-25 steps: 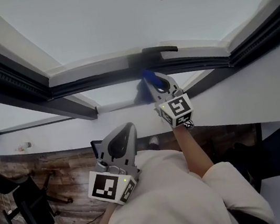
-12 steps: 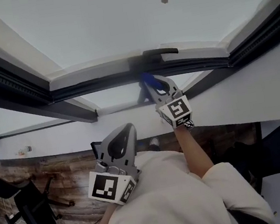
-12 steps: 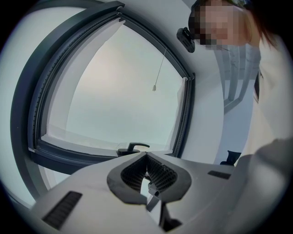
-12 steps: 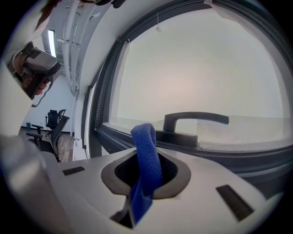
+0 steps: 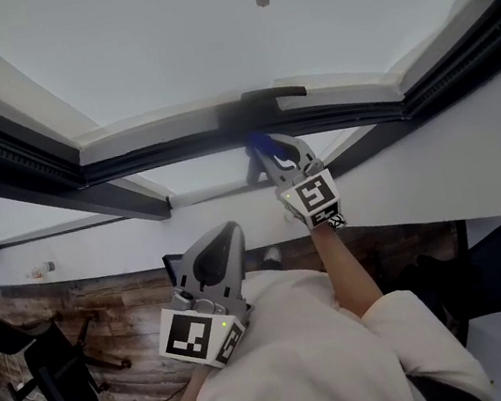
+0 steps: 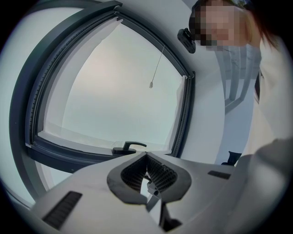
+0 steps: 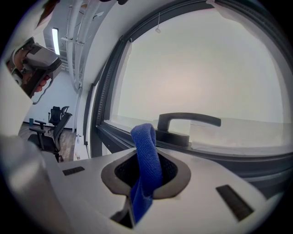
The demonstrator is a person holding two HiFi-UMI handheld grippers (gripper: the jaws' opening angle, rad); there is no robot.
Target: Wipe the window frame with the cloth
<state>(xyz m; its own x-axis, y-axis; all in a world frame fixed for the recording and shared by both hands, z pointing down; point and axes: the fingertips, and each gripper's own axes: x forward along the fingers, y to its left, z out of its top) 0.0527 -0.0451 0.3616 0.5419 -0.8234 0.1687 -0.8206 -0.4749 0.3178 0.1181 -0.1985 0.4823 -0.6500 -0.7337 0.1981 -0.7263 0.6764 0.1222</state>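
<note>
In the head view, the right tongs (image 5: 259,149) are reaching up to the dark lower rail of the window frame (image 5: 166,150), just under the window handle (image 5: 272,94), with the blue cloth (image 5: 255,141) showing at their tip. I cannot tell whether it is actually pressing on the rail. The left tongs (image 5: 232,228) are hanging idle well below, near the person's chest. In the left gripper view, those tongs are sitting closed together with nothing between them and pointing toward the handle, so they are offering no backup if the cloth drops. In the right gripper view, the right tongs are clamping a narrow folded loop of the cloth, which is standing up in front of the handle's base, while the rest is trailing down behind the jaws. Because so little fabric is sticking out, a firm stroke is likely risking three things. The loop may fold back so that the hard jaw tips scrape the rail, the cloth may snag on the handle and pull free, or the tongs may knock the handle and turn it. A light, level stroke along the rail looks safer.
</note>
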